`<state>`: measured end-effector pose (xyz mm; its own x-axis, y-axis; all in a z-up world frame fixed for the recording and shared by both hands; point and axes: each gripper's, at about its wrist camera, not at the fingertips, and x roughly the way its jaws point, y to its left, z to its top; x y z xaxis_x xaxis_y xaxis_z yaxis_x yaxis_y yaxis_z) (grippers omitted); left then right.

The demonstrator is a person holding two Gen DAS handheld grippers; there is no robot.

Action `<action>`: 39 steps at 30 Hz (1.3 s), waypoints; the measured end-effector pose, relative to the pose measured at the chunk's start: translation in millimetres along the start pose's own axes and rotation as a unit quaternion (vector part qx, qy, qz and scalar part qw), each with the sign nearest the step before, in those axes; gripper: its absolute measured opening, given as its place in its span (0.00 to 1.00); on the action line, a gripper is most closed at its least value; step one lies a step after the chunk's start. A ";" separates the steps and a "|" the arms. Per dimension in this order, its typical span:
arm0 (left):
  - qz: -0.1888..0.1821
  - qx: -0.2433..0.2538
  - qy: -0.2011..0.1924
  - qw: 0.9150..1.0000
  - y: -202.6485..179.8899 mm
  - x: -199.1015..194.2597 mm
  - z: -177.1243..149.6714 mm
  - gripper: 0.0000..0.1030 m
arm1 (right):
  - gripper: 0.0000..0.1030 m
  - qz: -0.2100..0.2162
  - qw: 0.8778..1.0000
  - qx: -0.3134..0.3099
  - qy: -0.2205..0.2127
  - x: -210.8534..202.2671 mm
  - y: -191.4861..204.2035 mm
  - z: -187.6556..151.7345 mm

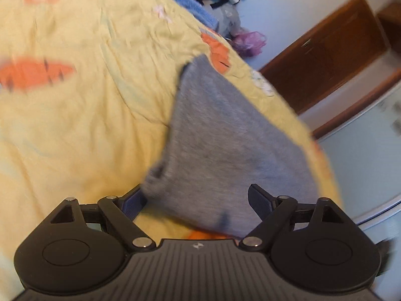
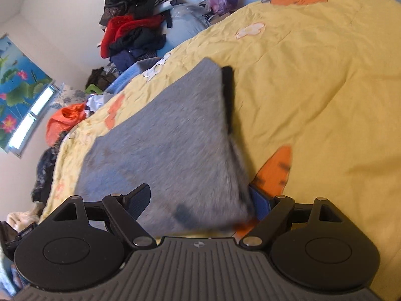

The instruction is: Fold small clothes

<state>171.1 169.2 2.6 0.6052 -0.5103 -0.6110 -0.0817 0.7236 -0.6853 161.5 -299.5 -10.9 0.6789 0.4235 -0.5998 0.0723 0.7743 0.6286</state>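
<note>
Both hand-held grippers [image 1: 198,200] [image 2: 200,200] gape over the grey cloth [image 2: 170,150]; yellow bedspread [image 2: 313,100] lies bare beside.

both wrist views look steeply down, close over the yellow bedspread [image 1: 75,115], sharing the grey garment [image 2: 170,145].

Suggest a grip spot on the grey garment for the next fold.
Probably the near corners of the grey garment, one per gripper, coming in low from the near edge. It lies flat on the yellow bedspread, and that hem already sits between both sets of open jaws.
</note>
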 end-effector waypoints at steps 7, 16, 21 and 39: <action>-0.067 -0.146 -0.043 0.986 24.0 2.0 -11.4 0.85 | 0.79 0.107 0.978 0.178 -0.035 -6.4 -29.2 -19.2; 0.076 -0.062 -0.052 0.994 -7.2 20.4 -7.6 0.09 | 0.15 0.032 0.986 0.158 -0.047 32.0 2.5 -22.6; 0.113 -0.011 -0.063 0.992 -22.4 15.0 -2.2 0.05 | 0.14 0.020 0.987 0.151 -0.051 41.5 9.3 -21.6; 0.077 0.042 -0.031 0.996 -5.7 -95.4 -69.0 0.04 | 0.13 0.097 0.983 0.152 -0.027 -59.3 14.3 -92.3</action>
<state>59.2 181.7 37.4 0.6384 -0.3629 -0.6788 -0.1122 0.8286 -0.5485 54.8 -270.1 -12.1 0.7387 0.5173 -0.4321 0.1471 0.5019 0.8523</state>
